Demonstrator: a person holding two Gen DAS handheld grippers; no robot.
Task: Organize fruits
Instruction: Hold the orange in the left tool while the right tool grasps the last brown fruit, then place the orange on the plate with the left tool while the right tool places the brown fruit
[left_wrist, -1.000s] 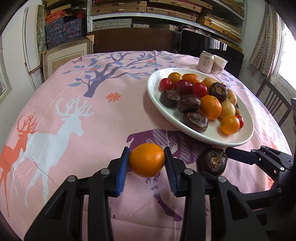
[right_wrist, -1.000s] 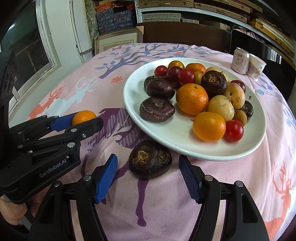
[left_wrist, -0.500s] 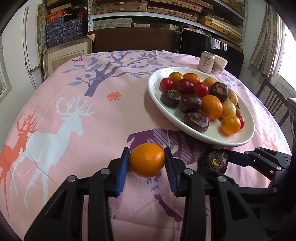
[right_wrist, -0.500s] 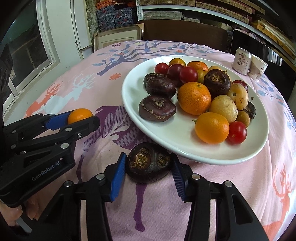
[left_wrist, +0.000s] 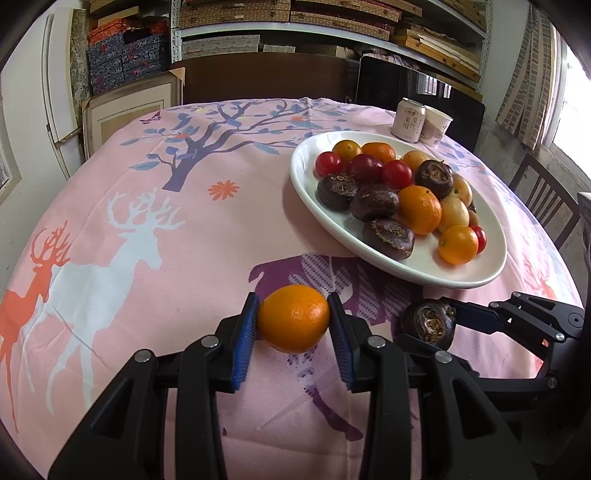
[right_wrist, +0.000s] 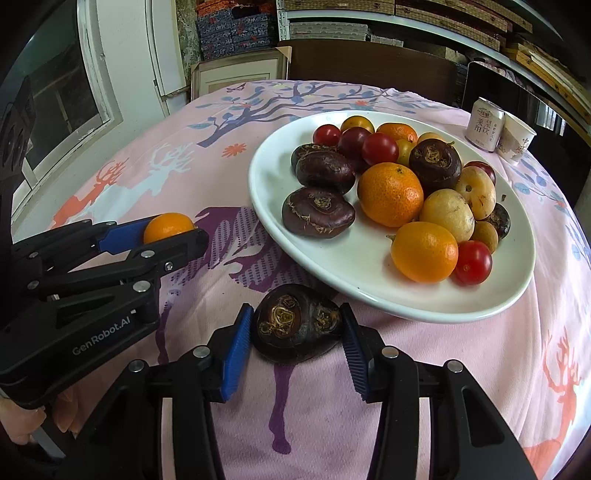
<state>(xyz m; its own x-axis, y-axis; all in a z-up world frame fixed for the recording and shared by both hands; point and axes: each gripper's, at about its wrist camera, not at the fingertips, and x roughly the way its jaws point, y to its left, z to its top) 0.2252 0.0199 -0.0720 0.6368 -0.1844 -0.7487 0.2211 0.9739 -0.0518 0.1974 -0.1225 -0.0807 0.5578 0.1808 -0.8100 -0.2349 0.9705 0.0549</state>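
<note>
With both fruits pinched against the cloth, your job now is a clean lift and a gentle set-down. Your left gripper (left_wrist: 292, 322) has its blue pads tight on the small round orange citrus fruit (left_wrist: 293, 318), which sits on the pink deer-print tablecloth (left_wrist: 147, 221) just short of the white oval ceramic plate (left_wrist: 491, 273). Your right gripper (right_wrist: 295, 328) has just been closing, and its pads now press both flanks of the dark brown, flattened water chestnut (right_wrist: 295, 326), lying on the cloth right beside the plate's near rim.

Lift each one straight up before you travel; the rim looks close enough to clip if you slide forward. The chestnut is lumpy and wider on one side, so I would judge it likelier to twist in the pads than the citrus. Keep that wrist steady.

Pick your landing spots early. Bare white shows along the plate's near edge, in front of the heaped fruit; aim there rather than onto the pile, where round pieces such as the red cherry tomatoes could roll. Move one hand at a time so the two tools do not cross above the plate, and release only once each fruit rests on the plate.
</note>
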